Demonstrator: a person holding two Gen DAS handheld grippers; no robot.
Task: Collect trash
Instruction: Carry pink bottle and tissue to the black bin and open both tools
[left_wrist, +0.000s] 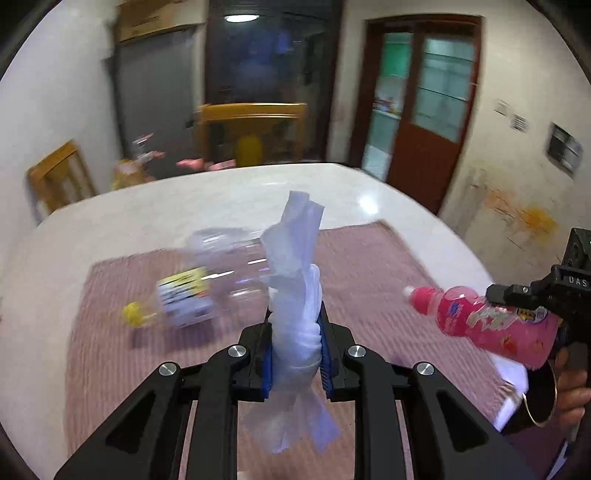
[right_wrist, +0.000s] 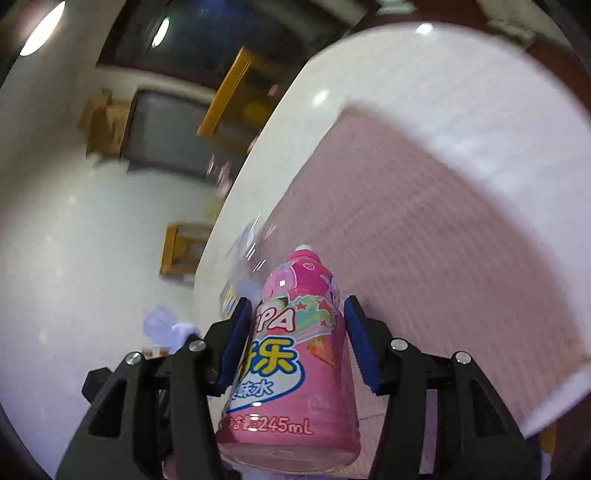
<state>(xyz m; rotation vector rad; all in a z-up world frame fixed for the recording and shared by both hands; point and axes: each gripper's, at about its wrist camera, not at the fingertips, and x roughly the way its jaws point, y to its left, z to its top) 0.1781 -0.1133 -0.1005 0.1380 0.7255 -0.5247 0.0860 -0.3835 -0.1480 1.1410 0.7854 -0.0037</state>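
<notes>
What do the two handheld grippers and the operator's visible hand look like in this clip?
Both the left gripper and the right gripper are matte black angular linkages with silver pivot bolts and ribbed blue pads. The right one's body bears white "DAS" lettering. The bare right hand wears a thin gold bangle. No cables visible.

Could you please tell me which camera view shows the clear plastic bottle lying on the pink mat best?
The left wrist view: the clear bottle lies on its side on the pink mat, yellow cap and label visible though motion-blurred. In the right wrist view only a blurred sliver shows beside the pink bottle held by the right gripper.
</notes>
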